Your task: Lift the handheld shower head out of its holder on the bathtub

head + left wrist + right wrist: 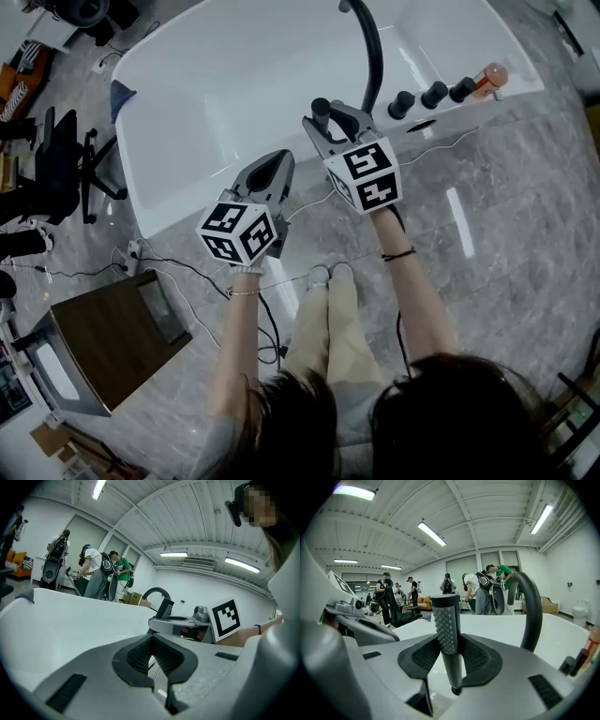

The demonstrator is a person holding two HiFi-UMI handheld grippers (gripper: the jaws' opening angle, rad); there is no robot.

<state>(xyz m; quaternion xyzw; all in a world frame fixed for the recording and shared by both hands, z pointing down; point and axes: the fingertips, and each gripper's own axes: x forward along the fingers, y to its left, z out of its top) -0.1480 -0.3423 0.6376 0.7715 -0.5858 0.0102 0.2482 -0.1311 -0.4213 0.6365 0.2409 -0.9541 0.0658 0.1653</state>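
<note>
— Where is the shower head (446, 620) right now?
— Your right gripper (330, 127) is pinching it by the handle. It stands upright between the pads, nubbed face toward the camera, over the bathtub (234, 84) rim, just beside the black curved spout (373, 56).
— Is it clear of its holder?
— You can't tell, but its lower end shows bare below the pads.
— And your left gripper (278, 161)?
— Its jaws are pressed together on nothing, near the tub's rim.
</note>
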